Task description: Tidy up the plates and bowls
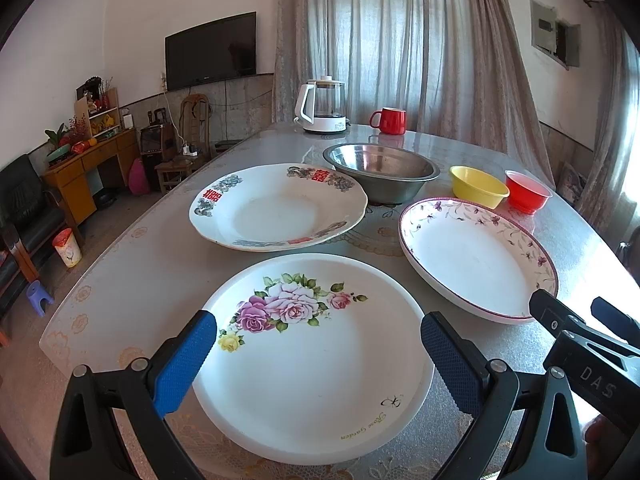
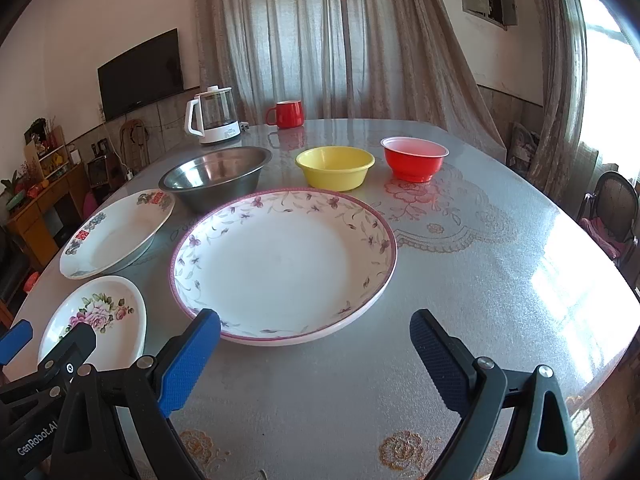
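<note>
Three plates lie on the table. A rose-print plate (image 1: 312,360) is nearest; my left gripper (image 1: 318,356) is open above it, fingers either side. A purple-vine plate (image 2: 284,264) lies in front of my right gripper (image 2: 316,352), which is open and empty just short of its near rim. A red-character plate (image 1: 278,208) lies behind. Farther back stand a steel bowl (image 2: 218,178), a yellow bowl (image 2: 335,168) and a red bowl (image 2: 414,158), each apart from the others.
A white kettle (image 1: 322,108) and a red mug (image 1: 390,121) stand at the table's far edge (image 2: 360,124). A chair (image 2: 612,212) stands to the right. Bare tablecloth (image 2: 500,280) lies right of the vine plate.
</note>
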Demonstrator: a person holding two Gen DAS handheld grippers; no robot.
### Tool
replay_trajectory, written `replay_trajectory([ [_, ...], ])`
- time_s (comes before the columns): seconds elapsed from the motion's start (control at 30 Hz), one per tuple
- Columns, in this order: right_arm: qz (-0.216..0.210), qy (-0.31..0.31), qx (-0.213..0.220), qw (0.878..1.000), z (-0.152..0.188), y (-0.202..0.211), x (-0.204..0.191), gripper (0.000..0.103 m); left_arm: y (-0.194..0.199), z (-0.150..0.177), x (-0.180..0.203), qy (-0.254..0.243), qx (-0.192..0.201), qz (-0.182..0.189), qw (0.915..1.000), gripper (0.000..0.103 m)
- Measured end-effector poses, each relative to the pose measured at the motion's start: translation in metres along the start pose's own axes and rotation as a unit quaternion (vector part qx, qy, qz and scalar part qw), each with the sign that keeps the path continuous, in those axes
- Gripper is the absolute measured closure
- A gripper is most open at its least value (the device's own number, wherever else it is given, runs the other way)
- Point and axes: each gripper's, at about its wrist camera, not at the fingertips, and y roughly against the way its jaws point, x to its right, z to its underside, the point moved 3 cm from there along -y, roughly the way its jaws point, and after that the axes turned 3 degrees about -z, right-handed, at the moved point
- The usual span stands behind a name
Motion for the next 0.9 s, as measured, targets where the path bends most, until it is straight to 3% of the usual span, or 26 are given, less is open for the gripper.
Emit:
replay_trajectory([
  [0.9, -0.005, -0.003, 0.001, 1.0, -0.0019, 0.001, 0.0003, 0.006, 0.003, -0.005, 0.0036, -0.005, 0.003, 0.004, 1.0, 0.0],
])
